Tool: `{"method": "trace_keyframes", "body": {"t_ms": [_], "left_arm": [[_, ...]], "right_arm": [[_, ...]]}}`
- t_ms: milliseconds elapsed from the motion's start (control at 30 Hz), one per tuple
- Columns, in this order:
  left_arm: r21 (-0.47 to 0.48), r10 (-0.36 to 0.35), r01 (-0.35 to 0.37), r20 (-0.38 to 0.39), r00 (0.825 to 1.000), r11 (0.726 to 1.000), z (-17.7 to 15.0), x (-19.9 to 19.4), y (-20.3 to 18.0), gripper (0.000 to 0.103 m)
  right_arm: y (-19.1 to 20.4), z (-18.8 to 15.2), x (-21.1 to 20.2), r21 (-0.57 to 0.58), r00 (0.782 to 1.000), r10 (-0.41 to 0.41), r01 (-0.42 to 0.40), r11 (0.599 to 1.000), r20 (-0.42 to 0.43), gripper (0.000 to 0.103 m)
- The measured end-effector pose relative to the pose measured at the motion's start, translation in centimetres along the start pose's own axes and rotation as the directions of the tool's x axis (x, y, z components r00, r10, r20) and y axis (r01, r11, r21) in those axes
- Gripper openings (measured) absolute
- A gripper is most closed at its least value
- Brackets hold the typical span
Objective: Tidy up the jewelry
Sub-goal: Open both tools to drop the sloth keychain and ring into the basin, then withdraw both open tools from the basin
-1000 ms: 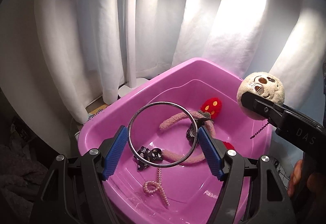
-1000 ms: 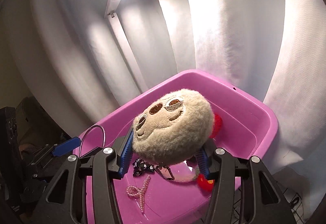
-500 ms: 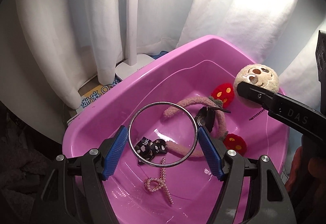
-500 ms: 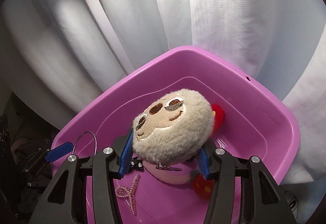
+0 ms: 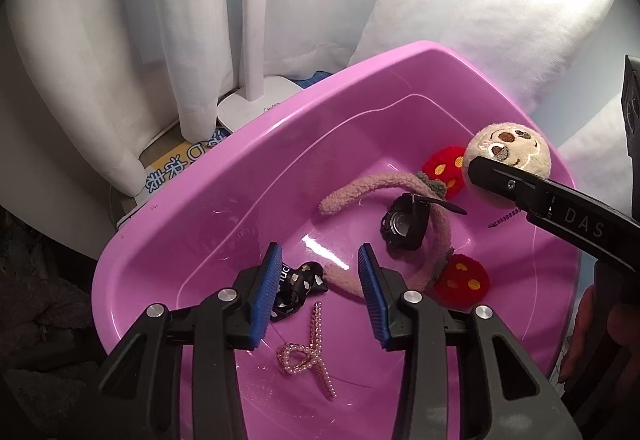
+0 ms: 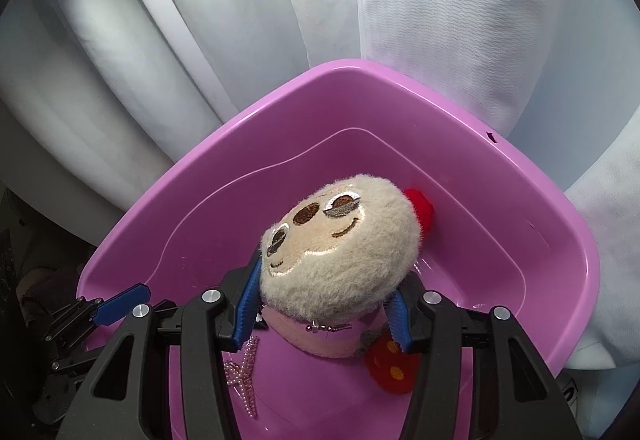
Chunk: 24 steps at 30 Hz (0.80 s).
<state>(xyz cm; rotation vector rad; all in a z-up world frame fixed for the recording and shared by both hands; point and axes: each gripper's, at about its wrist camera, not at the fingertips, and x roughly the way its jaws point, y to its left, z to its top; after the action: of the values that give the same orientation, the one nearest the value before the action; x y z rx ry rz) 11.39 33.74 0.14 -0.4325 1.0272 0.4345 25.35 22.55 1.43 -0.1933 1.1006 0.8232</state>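
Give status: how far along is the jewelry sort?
Done: watch, pearl string, headband and black bow lie in the pink basin. In hand: right gripper holds a plush head over it; left gripper jaws are closing, empty. Left: drop the plush in.

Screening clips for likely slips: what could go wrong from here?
1. The plush in the right gripper hangs near the basin rim; released there, it might bounce out.
2. The plush fills the right wrist view, hiding where it would land.
3. The left gripper is closing its jaws with nothing between them just above the headband, which it could snag.
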Motion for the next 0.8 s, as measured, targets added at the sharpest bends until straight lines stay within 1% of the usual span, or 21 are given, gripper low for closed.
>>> {"method": "trace_keyframes", "body": {"t_ms": [33,67,100,133,167,200,333,800], "left_arm": [[0.002,0.003,-0.003,0.0,1.0,1.0,0.0,0.0,0.0,0.04],[0.005,0.007,-0.007,-0.002,1.0,1.0,0.0,0.0,0.0,0.042],[0.004,0.01,-0.01,-0.004,1.0,1.0,0.1,-0.1,0.0,0.046],[0.0,0.01,-0.01,-0.006,1.0,1.0,0.1,-0.1,0.0,0.06],[-0.006,0.009,-0.009,0.0,1.0,1.0,0.1,-0.3,0.1,0.068],[-0.009,0.011,-0.011,0.011,1.0,1.0,0.1,-0.5,0.2,0.069],[-0.008,0.02,-0.02,0.014,1.0,1.0,0.0,-0.8,0.3,0.075],[0.013,0.045,-0.046,0.056,0.997,0.999,-0.7,-2.5,0.1,0.076]], "right_arm": [[0.0,0.0,0.2,0.002,1.0,-0.004,0.004,1.0,-0.007,0.052],[0.0,0.1,0.5,0.006,1.0,-0.002,0.002,1.0,-0.013,0.053],[0.0,0.1,0.5,0.01,1.0,0.004,-0.004,1.0,-0.018,0.057],[-0.2,0.4,0.9,0.015,1.0,0.005,-0.005,1.0,-0.018,0.058],[-0.1,0.4,0.8,0.016,1.0,0.003,-0.003,1.0,-0.015,0.06],[-0.2,0.4,0.6,0.018,1.0,0.0,0.001,1.0,-0.01,0.063],[-0.2,0.4,0.2,0.016,1.0,-0.005,0.005,1.0,0.003,0.064],[0.1,-0.5,-1.5,0.025,1.0,-0.007,0.006,1.0,0.025,0.064]]}}
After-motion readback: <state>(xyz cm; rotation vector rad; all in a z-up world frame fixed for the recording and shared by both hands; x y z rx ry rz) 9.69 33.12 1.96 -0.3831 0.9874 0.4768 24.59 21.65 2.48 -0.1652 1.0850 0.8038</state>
